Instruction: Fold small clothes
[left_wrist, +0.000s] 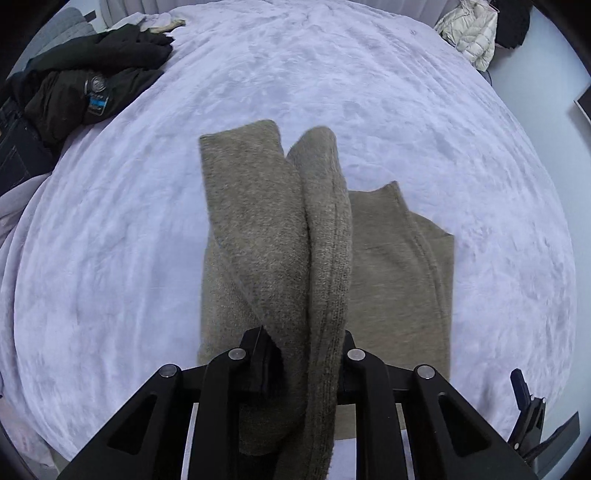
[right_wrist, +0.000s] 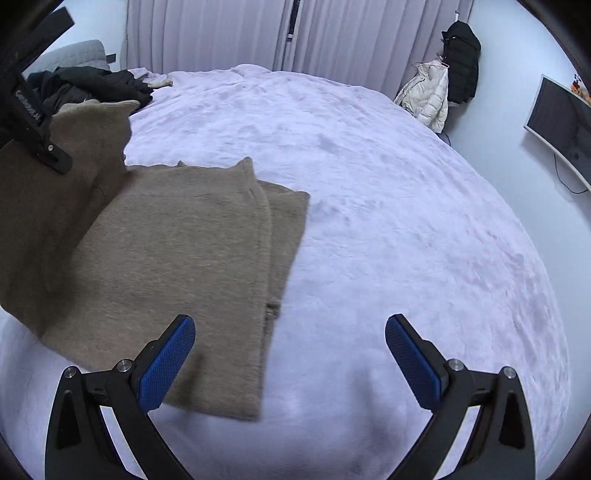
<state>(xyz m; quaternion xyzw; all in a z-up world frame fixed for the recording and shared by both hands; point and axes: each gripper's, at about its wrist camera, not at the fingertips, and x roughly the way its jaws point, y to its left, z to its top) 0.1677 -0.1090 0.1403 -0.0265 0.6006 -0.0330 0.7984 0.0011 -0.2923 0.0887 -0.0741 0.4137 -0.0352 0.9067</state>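
The left tool (left_wrist: 306, 365) pinches a raised sleeve of the brown sweater (left_wrist: 399, 266), seemingly to fold it across the body lying flat on the bed (left_wrist: 110, 240); the right tool (right_wrist: 290, 354) hangs wide and empty beside it.

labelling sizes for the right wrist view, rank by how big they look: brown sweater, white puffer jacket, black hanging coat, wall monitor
1. brown sweater, by far the largest, though it is also nearest the camera
2. wall monitor, partly cut off by the lens edge
3. white puffer jacket and black hanging coat: look alike, not ranked
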